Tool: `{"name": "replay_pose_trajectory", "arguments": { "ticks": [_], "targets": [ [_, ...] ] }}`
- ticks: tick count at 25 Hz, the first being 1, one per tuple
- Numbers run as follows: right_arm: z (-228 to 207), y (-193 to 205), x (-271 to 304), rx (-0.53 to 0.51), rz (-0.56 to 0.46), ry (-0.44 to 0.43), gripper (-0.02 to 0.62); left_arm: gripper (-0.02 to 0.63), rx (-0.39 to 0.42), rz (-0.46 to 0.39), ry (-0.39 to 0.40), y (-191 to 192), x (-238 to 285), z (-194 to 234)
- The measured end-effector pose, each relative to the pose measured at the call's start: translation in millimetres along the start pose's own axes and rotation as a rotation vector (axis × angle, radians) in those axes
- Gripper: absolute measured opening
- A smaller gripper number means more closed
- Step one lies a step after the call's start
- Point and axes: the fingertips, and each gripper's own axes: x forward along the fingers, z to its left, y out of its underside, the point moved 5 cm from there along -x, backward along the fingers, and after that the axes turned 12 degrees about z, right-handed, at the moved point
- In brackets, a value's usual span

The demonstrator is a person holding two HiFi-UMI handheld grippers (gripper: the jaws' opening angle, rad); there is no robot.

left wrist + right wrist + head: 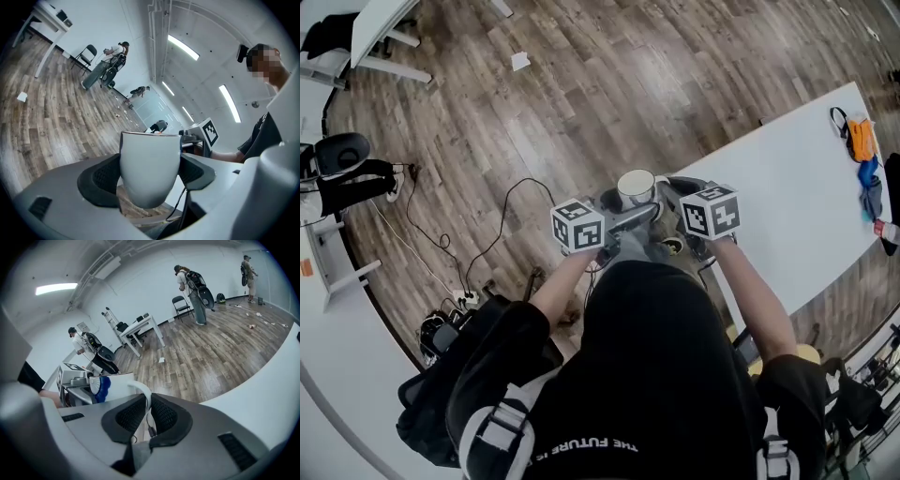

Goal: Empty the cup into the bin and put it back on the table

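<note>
So: cup (pixel 636 187) upright, off the counter (pixel 787 206), near its edge. L gripper (pixel 150 174) jaws clamped on cup body; R gripper (pixel 147 415) jaws pinch its handle (pixel 143 391).

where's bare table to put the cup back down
The white table is bare along its whole middle, between the cup held over its near end and the orange and blue items at its far end. Only that far end is crowded.
</note>
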Motion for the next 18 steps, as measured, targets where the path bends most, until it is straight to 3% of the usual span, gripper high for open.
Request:
{"name": "replay_pose_trajectory", "arguments": {
  "ticks": [3, 7, 11, 18],
  "targets": [
    [5.8, -9.0, -24.2, -0.057, -0.165, 0.03, 0.046, 0.368, 0.17, -0.003, -0.014, -21.5, -2.7, -18.9],
    [16.0, -20.7, -80.0, -0.196, -0.433, 0.144, 0.046, 0.368, 0.508, -0.053, -0.04, -52.3, 1.1, -65.2],
    [17.1, -21.1, -141.9, -0.291, -0.669, 0.288, 0.046, 0.368, 0.815, -0.081, -0.007, -81.4, 18.5, -114.3],
    [-16.9, 28.7, -215.9, -0.159, -0.775, 0.495, 0.046, 0.368, 0.934, 0.033, 0.175, -90.3, 90.4, -173.1]
  ]
}}
